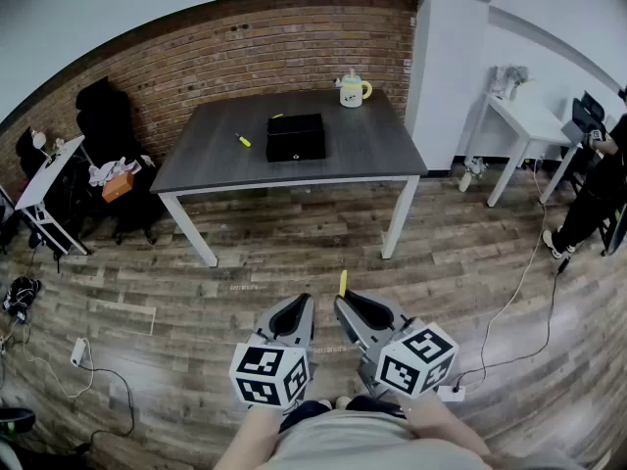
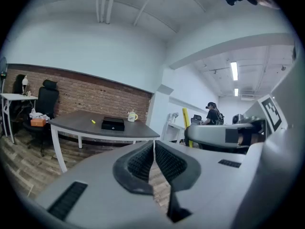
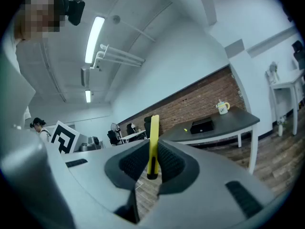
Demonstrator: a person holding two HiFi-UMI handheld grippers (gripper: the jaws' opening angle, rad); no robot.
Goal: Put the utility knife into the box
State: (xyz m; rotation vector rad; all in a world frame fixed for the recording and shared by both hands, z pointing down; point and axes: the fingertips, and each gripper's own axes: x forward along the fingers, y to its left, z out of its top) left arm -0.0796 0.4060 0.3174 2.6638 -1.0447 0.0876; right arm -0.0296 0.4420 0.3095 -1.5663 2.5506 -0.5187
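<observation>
Gripping the utility knife upright in the right claw, long axis standing up across the jaws, left claw pinched shut on nothing, with the black box well ahead on the worktop, far across the floor from both claws.

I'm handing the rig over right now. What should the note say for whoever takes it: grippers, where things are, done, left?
Right gripper: shut on the yellow utility knife, which stands upright between the pads.
Left gripper: shut, empty.
Box: black, on the dark table across the floor, far from both grippers. A small yellow item lies left of it, and a mug stands near the far edge.
Done: knife in hand.
Left: walk to the table, put the knife into the box, release.
</observation>
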